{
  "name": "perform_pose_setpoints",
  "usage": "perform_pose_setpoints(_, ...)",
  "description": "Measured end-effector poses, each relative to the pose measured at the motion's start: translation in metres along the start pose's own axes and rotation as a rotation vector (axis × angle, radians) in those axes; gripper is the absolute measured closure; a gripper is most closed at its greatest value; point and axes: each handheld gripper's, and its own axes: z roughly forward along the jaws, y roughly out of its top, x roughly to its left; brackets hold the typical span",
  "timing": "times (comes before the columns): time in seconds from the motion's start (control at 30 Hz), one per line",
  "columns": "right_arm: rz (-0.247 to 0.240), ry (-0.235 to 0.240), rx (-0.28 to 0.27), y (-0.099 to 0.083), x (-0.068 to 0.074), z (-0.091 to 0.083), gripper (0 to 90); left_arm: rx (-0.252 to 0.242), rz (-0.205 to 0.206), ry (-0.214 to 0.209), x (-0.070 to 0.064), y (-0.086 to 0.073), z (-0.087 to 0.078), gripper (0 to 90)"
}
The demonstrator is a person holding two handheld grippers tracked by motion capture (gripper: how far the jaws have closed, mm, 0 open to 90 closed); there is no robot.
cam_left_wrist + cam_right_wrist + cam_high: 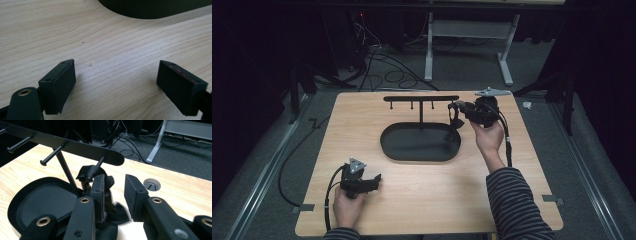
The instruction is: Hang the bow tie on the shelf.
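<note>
the right tool (113, 195) is up at the end hook (100, 162) of the black stand (421, 98), jaws parted a little, with a dark fabric strap (91, 171) looped on that hook and hanging by the left jaw. whether it has hold of the strap, i cannot tell. the left tool (116, 82) rests wide open and empty over the bench (100, 42). my worry: pull sideways and the strap snags the hook, tipping the stand on its oval tray (419, 145), or it slips off and drops.

Strap (100, 173) on rack's (421, 98) right peg
</note>
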Motion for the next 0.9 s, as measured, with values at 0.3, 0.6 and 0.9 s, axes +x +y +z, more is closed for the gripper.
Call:
perform_pose_setpoints(0.3, -0.003, 0.009, -0.009, -0.003, -0.005, -0.012, 67.3, 0.000, 0.000, 0.000, 0.000, 0.000, 0.000, 16.2)
perform_pose_setpoints(0.6, 0.010, 0.017, -0.025, -0.009, -0.012, -0.025, 62.2, 0.000, 0.000, 0.000, 0.000, 0.000, 0.000, 16.2)
perform_pose_setpoints(0.9, 0.008, 0.023, -0.030, -0.014, -0.014, -0.034, 60.4, 0.000, 0.000, 0.000, 0.000, 0.000, 0.000, 16.2)
